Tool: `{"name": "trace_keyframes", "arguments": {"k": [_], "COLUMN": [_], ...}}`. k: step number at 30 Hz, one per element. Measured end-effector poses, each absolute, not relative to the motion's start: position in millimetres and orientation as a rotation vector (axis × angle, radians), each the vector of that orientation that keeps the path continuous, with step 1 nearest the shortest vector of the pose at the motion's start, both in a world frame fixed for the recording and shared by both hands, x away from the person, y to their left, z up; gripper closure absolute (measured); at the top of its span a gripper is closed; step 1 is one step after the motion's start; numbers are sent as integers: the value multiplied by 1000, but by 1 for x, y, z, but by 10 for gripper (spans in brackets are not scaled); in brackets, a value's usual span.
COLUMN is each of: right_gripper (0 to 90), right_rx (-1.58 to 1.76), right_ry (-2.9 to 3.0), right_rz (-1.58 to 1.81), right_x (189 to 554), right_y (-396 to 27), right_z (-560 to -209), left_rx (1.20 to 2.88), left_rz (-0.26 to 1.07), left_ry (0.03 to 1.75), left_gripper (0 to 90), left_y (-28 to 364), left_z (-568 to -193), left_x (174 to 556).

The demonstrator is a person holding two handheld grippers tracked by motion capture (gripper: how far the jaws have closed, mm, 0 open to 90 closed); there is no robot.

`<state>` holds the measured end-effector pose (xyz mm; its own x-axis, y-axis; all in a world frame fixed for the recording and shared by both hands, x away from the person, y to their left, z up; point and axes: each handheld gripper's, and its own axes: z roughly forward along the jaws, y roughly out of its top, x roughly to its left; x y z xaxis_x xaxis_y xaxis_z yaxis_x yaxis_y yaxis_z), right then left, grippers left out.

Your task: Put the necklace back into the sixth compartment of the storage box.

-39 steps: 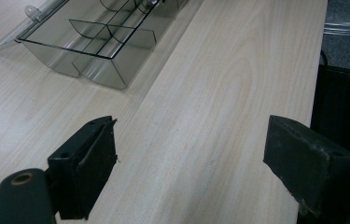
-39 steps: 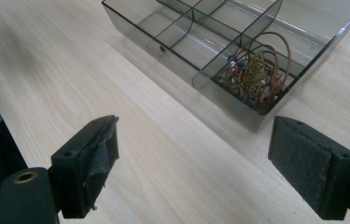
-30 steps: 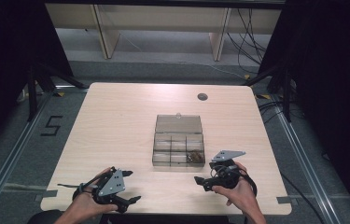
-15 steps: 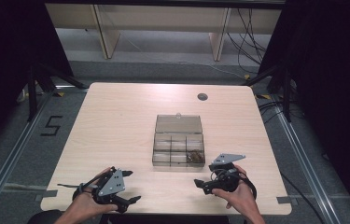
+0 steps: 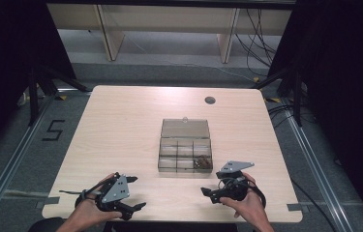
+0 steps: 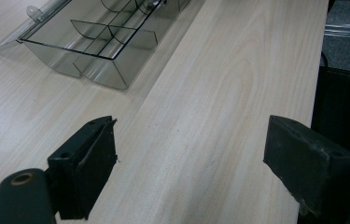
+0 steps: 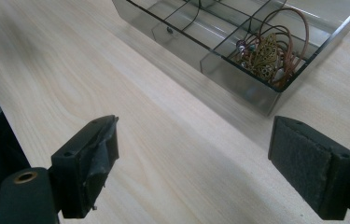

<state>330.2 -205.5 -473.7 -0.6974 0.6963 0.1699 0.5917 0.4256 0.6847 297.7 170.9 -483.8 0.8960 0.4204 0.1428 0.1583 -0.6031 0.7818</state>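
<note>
A clear box with its lid folded back flat is seen near the middle of the pale wooden surface. The box is divided into small compartments. In the near right compartment a tangle of brown cord and brassy filigree is held; it may be jewellery, though the pieces cannot be told apart. The other compartments look bare, save for a small dark speck in one of them, too small to be named.

The left tool is held in the left hand at the near left edge of the surface, well apart from the box. Its jaws are spread wide, with nothing between them but bare wood.

The right tool is held in the right hand near the front edge, just below the box's near right corner and not touching it. Its jaws are likewise spread wide and nothing is gripped.

A round dark grommet is set in the far part of the surface.
</note>
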Motion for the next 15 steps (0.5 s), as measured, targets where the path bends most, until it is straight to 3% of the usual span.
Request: {"name": "trace_keyframes", "arguments": {"k": [15], "right_gripper": [166], "right_rx": [1149], "right_ry": [2513], "right_rz": [1138], "right_x": [326], "right_y": [-210], "right_z": [-478], "left_rx": [2211], "left_rz": [399], "left_ry": [416], "left_gripper": [164], "left_y": [171], "left_z": [-483], "left_x": [297]}}
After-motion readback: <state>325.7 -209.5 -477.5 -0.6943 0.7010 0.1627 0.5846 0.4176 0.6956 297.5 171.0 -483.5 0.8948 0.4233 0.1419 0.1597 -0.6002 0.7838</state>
